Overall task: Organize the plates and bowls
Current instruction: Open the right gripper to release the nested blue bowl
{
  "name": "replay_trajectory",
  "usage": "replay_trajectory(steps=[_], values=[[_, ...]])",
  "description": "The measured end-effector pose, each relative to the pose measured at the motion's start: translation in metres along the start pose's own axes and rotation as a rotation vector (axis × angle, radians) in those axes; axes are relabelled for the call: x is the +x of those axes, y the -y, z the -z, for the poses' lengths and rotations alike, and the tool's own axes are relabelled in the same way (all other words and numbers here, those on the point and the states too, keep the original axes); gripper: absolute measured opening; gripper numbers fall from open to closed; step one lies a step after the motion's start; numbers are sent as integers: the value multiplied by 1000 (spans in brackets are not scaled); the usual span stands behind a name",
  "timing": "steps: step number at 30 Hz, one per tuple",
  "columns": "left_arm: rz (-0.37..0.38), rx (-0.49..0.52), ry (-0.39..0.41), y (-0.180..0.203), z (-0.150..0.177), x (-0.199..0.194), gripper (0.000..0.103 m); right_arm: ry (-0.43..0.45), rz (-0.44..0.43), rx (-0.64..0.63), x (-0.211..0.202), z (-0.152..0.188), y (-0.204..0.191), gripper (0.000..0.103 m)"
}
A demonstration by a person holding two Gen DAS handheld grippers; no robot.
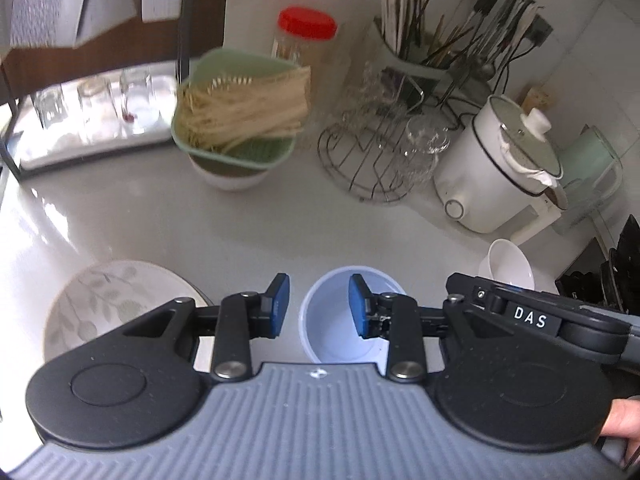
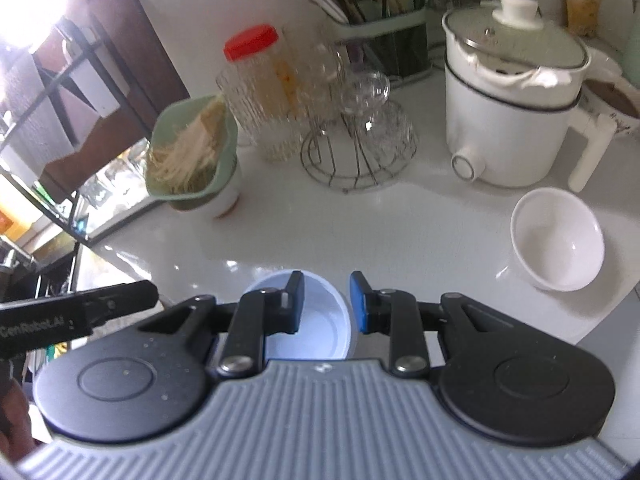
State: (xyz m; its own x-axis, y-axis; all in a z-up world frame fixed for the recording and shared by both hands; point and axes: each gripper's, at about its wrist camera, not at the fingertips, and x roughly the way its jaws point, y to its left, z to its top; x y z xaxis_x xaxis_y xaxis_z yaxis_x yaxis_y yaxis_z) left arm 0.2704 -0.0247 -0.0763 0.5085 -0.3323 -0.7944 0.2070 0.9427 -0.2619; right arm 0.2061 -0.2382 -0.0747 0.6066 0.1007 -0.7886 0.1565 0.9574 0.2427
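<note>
A pale blue bowl [image 1: 336,332] [image 2: 316,324] stands upright on the white counter [image 1: 280,224], under both grippers. My left gripper [image 1: 319,306] hovers open over the bowl's left rim; its blue pads do not touch it. From the other side, my right gripper [image 2: 326,304] hangs open over the right rim, also apart from it. A leaf-patterned plate [image 1: 112,304] lies left of the blue bowl. To the right, a white bowl [image 1: 508,264] [image 2: 560,240] sits tilted on the counter.
Along the back stand a green colander of noodles on a white bowl [image 1: 236,120], a red-lidded jar [image 1: 306,36], a wire rack with glasses [image 1: 368,160], a utensil holder [image 1: 416,52] and a white electric pot [image 1: 496,168]. A shelf of glasses [image 1: 92,112] is at the left.
</note>
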Motion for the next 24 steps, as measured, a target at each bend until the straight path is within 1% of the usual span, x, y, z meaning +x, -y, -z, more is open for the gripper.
replay_trajectory(steps=[5, 10, 14, 17, 24], values=[[28, 23, 24, -9, -2, -15, 37, 56, 24, -11, -15, 3, -14, 29], [55, 60, 26, -14, -3, -22, 37, 97, 63, -9, -27, 8, -25, 29], [71, 127, 51, -10, -4, -28, 37, 126, 115, 2, -37, 17, -32, 29], [102, 146, 42, -13, -3, -30, 37, 141, 138, 32, -43, 23, -35, 29], [148, 185, 28, -22, 4, -37, 37, 168, 200, 74, -53, 43, -48, 29]])
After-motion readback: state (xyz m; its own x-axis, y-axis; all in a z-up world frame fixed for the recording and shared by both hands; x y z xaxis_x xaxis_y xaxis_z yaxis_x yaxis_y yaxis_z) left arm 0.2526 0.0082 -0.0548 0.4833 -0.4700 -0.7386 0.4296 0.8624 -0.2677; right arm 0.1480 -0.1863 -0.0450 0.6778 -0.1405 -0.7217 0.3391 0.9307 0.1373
